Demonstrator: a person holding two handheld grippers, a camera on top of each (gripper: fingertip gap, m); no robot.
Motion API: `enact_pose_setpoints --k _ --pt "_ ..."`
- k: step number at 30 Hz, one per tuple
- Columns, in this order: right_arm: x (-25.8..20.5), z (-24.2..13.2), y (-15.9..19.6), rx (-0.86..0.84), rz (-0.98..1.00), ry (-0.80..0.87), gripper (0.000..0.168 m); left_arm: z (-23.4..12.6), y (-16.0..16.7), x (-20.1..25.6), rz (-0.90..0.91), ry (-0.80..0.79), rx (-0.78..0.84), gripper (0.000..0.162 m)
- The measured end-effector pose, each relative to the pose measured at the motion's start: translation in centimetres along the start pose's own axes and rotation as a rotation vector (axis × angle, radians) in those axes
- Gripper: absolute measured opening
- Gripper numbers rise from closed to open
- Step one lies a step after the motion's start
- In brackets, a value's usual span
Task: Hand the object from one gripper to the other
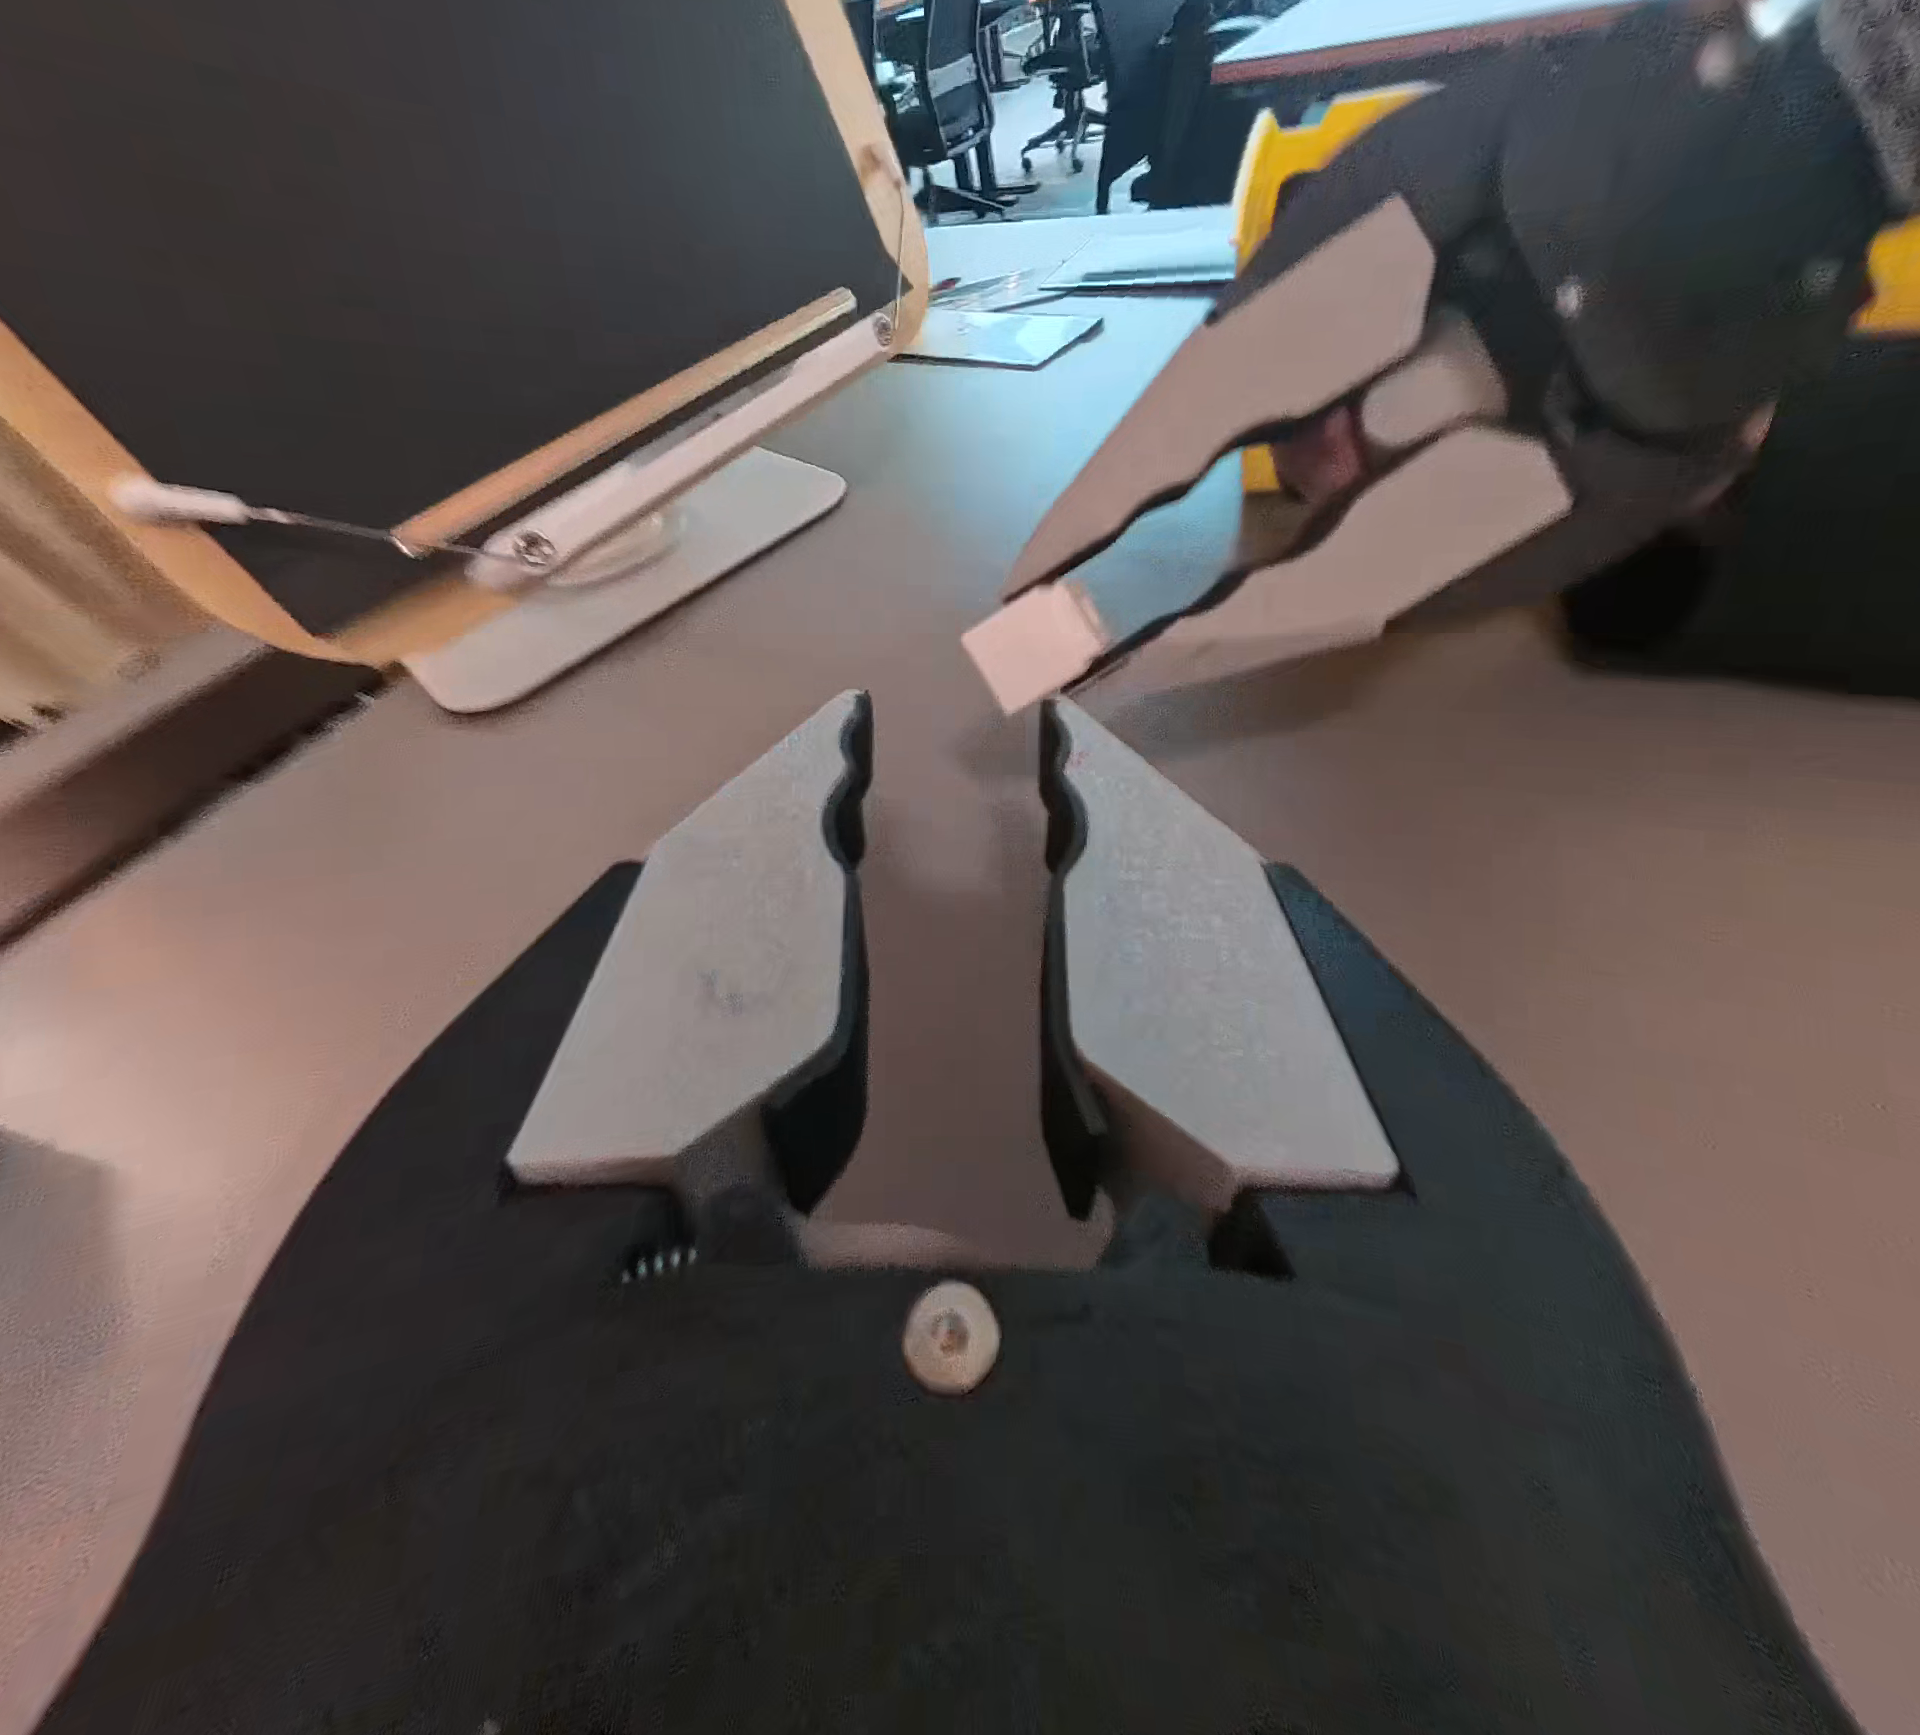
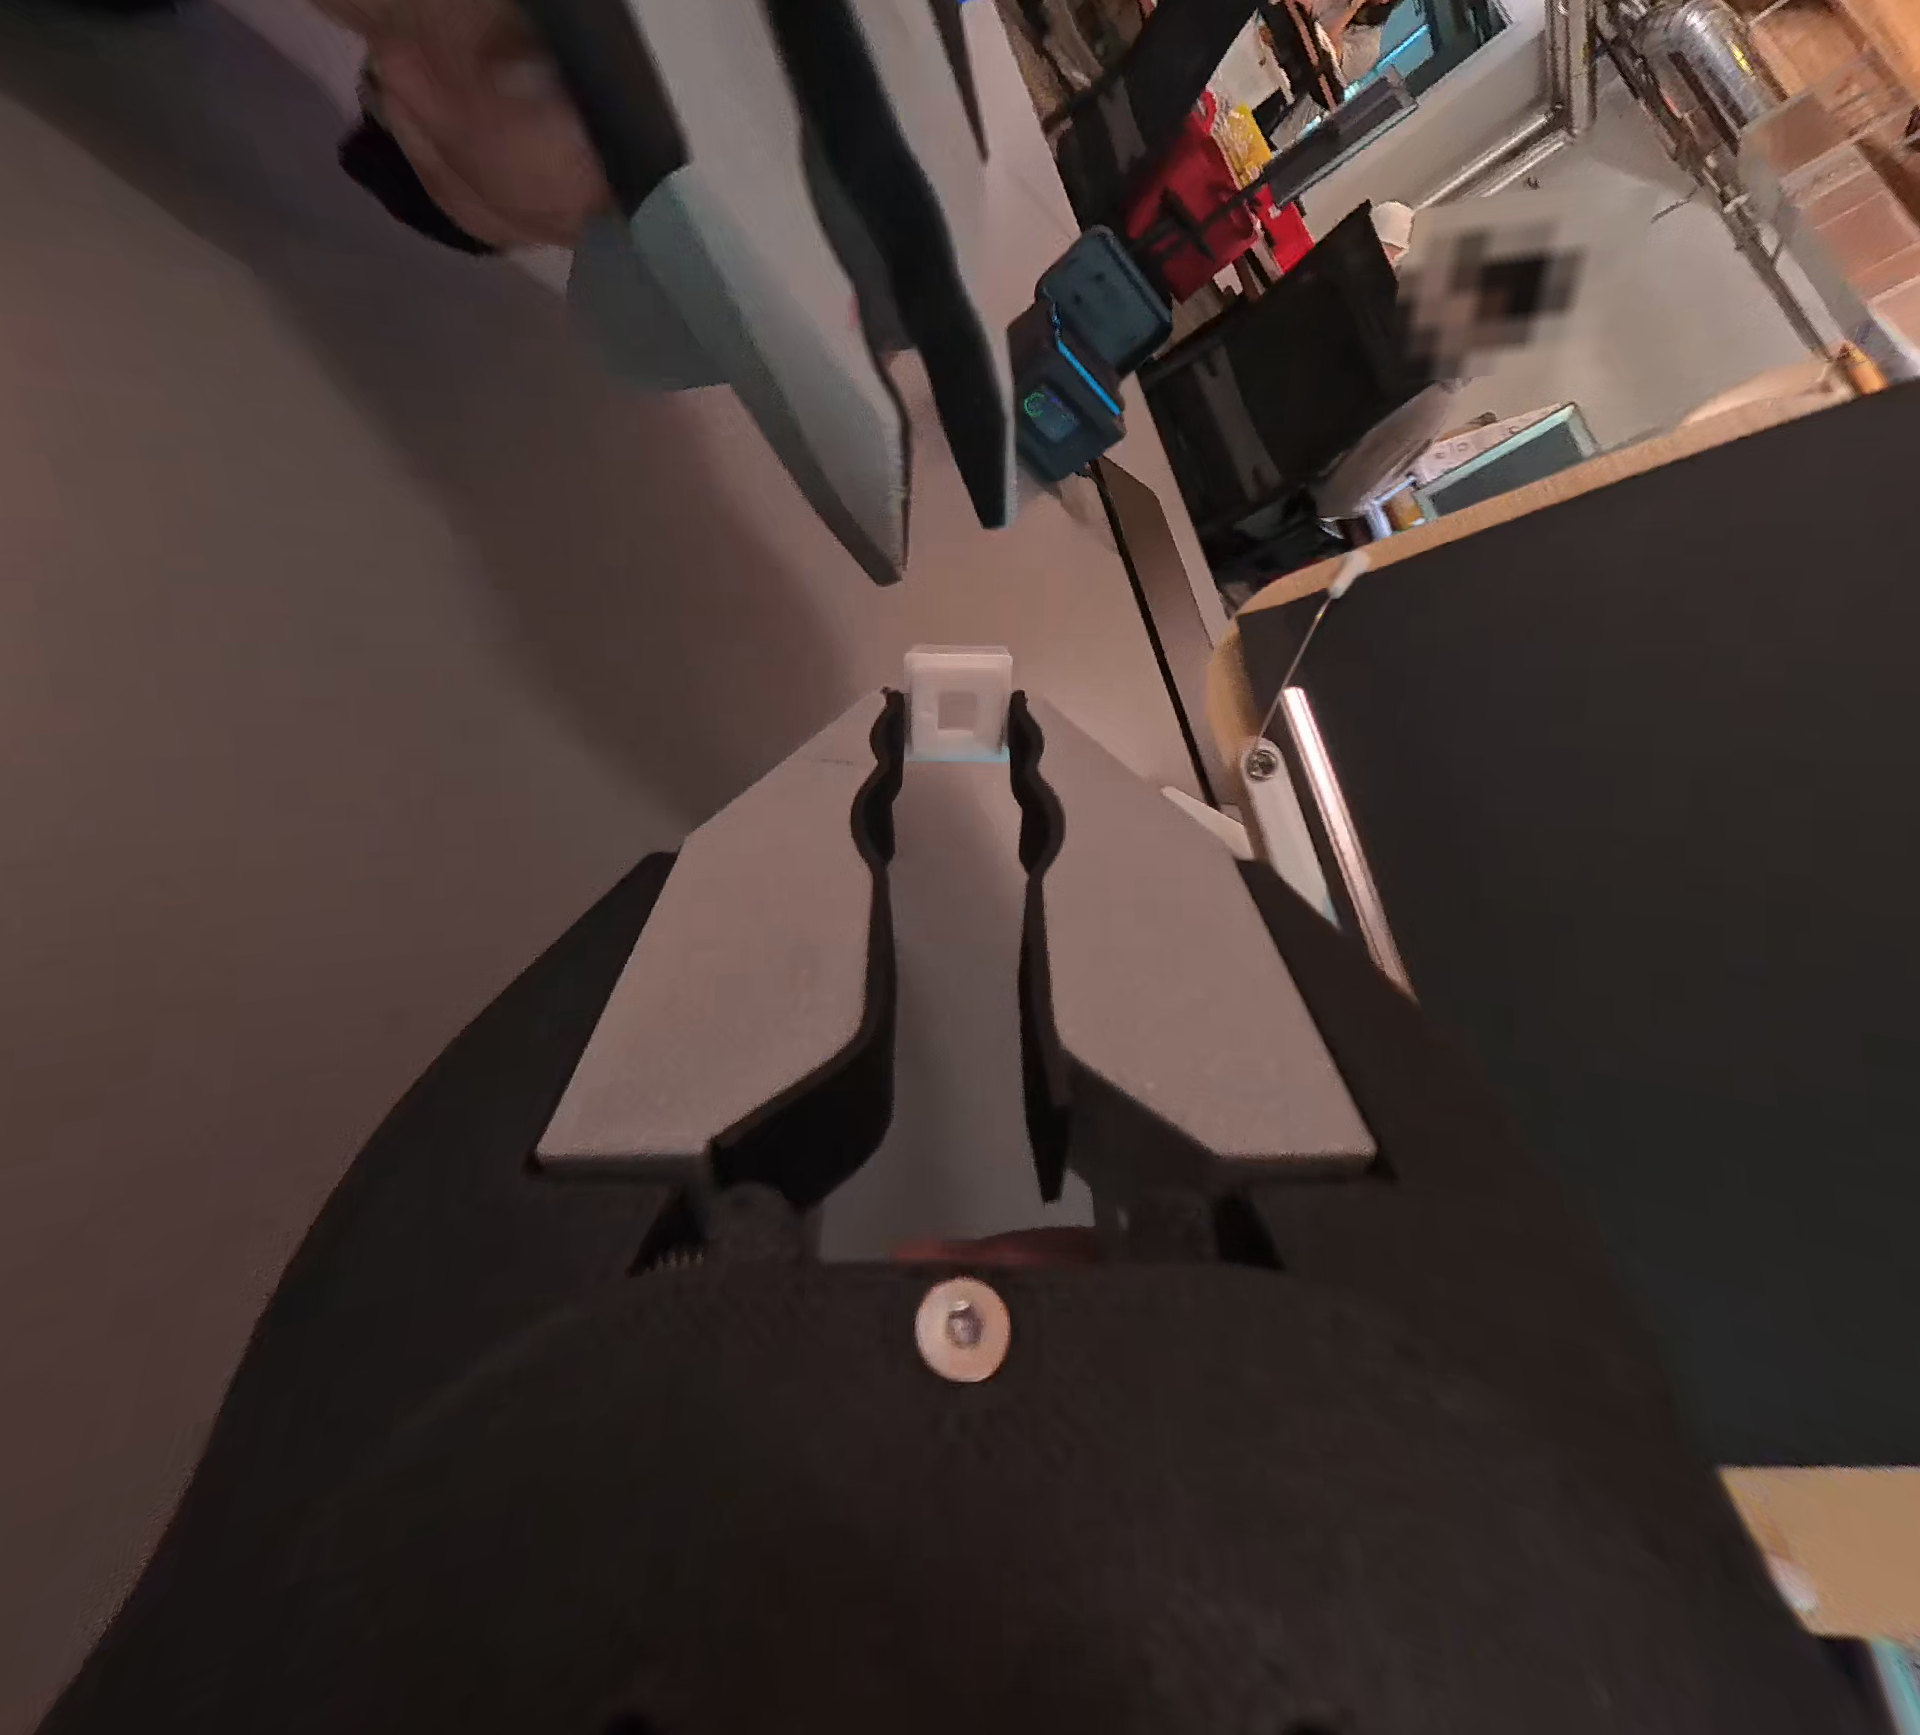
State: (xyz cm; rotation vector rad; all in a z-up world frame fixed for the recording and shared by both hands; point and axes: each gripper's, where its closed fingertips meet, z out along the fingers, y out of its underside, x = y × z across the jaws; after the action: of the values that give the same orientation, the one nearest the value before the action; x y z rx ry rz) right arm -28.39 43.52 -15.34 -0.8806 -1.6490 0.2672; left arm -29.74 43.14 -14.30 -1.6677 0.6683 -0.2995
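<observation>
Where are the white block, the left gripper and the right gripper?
white block (image 2: 957,705): right wrist view, on its front face, pinched at the fingertips.
left gripper (image 1: 956,719): left wrist view, gap between its open fingertips.
right gripper (image 2: 954,698): right wrist view, midway between its fingertips, closed on the block.

The right gripper (image 1: 1049,646) is motion-blurred at two o'clock in the left view, its body cut by the edge. The block (image 2: 958,706) is partly hidden between the fingertips. A hand (image 2: 468,96) at eleven o'clock is blurred.
</observation>
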Motion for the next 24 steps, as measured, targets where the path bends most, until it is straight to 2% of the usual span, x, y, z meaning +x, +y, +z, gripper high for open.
enact_pose_setpoints --k 3,6,10,16,18,20,22,24 --pt "-0.3 0.4 0.3 -0.056 -0.067 0.026 0.016 0.6 0.1 0.9 -0.174 0.069 -0.023 0.044" --pt "-0.5 0.4 -0.2 -0.053 -0.092 0.033 0.016 0.9 -0.1 0.9 -0.265 0.082 -0.013 0.044" --pt "-0.3 0.4 -0.9 -0.063 -0.156 0.077 0.016 1.1 0.1 1.1 -0.313 0.091 -0.026 0.042" --pt "-0.9 0.7 -1.5 -0.078 -0.207 0.094 0.016 1.4 0.3 1.8 -0.291 0.118 -0.039 0.027" --pt "-1.0 0.8 -1.5 -0.071 -0.183 0.084 0.017 1.3 0.5 1.8 -0.262 0.129 -0.057 0.026" --pt "-1.0 0.8 -1.0 -0.078 -0.137 0.072 0.017 1.1 0.6 0.9 -0.165 0.065 -0.064 0.025" --pt "-1.4 0.6 -0.5 -0.062 -0.024 -0.009 0.014 0.6 -0.1 -0.2 0.049 -0.05 -0.03 0.025" --pt "-1.1 0.2 0.2 -0.048 0.182 -0.086 0.025 -0.2 -1.5 -1.0 0.309 -0.185 0.024 0.025"
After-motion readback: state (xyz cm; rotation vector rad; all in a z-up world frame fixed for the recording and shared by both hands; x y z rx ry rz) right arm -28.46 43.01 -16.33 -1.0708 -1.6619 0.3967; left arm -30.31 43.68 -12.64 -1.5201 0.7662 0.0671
